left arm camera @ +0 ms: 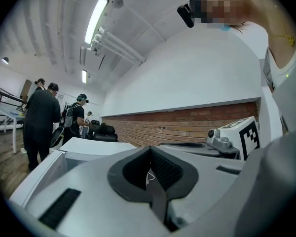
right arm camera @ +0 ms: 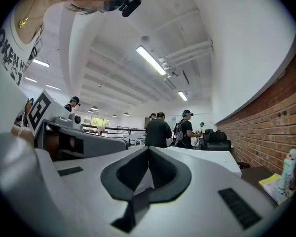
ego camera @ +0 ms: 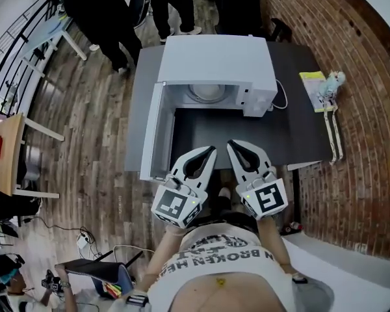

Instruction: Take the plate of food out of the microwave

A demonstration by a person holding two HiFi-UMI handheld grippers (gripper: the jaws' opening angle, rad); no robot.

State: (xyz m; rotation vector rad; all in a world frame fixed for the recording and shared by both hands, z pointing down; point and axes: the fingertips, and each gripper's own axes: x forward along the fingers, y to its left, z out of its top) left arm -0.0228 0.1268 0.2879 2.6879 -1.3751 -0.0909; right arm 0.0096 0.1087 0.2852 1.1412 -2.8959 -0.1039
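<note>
Inside open microwave (ego camera: 214,60), plate (ego camera: 205,93); left tongs (ego camera: 210,151), right tongs (ego camera: 233,146) closed.

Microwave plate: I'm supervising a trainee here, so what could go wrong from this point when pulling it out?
1. The left claw and right claw are both shut in front of the microwave. Reaching in like this would likely shove the plate deeper rather than grip it.
2. The open door juts out beside the left claw, which might knock it on the way in.
</note>
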